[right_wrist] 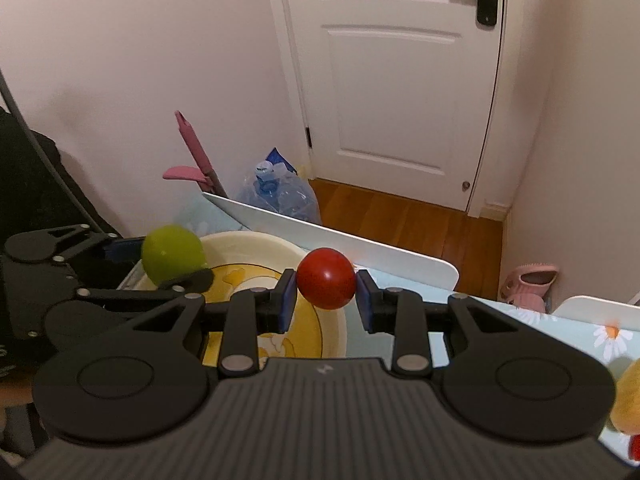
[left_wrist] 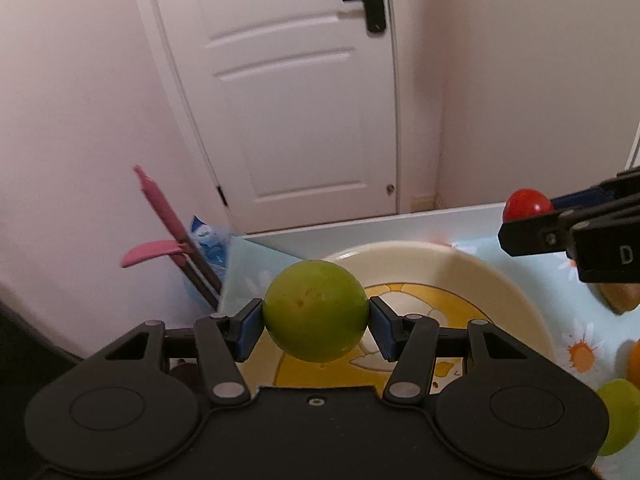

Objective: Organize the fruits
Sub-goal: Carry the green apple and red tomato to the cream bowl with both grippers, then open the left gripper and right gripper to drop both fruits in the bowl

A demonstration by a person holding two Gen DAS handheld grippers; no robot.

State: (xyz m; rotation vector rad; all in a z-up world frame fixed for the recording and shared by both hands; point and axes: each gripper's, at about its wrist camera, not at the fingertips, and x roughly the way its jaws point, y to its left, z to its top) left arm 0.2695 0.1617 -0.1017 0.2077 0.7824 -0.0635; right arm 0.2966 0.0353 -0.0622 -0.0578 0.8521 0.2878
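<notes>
L gripper [left_wrist: 316, 322]: jaws clenched on green fruit [left_wrist: 316, 310], pinched at its widest girth, blue pads flat vs. opposite sides. Held clear above cream bowl [left_wrist: 516, 280], not touching it. Grip at equator prob. chosen so a round body can't squirt up or down.

R gripper [right_wrist: 326, 294]: jaws grasping red fruit [right_wrist: 326, 278], same side-to-side pinch, near bowl's far-right rim, over desk [right_wrist: 480, 312] edge rather than bowl centre. Seen also from L wrist cam, upper right, red ball poking past black finger.

Both fruits airborne, bowl betw. them → looks like bowl = collection point; drop not yet done. Judgement only.

Materials/shapes:
- Green fruit: near-sphere, matte-waxy skin, few brown specks; lime or sim., can't tell which.
- Red fruit: smaller, smooth, glossy highlight; tomato-like or plum, unsure.
- Bowl: wide, shallow, glazed cream w/ yellow cartoon print inside; hard, slick → fruit likely to roll on release.
- Desk cover: pale blue sheet w/ daisy print, smooth; white raised edge at back.
- Jaws: black rigid linkage, blue ribbed pads.

Still on desk, right side of L view: second green fruit [left_wrist: 620, 416] and an orange fruit [left_wrist: 634, 360], part cut off by frame. Yellow-orange thing low right in R view, blurred, not ID'd.

Risk: release from height → bounce off hard glaze.
</notes>
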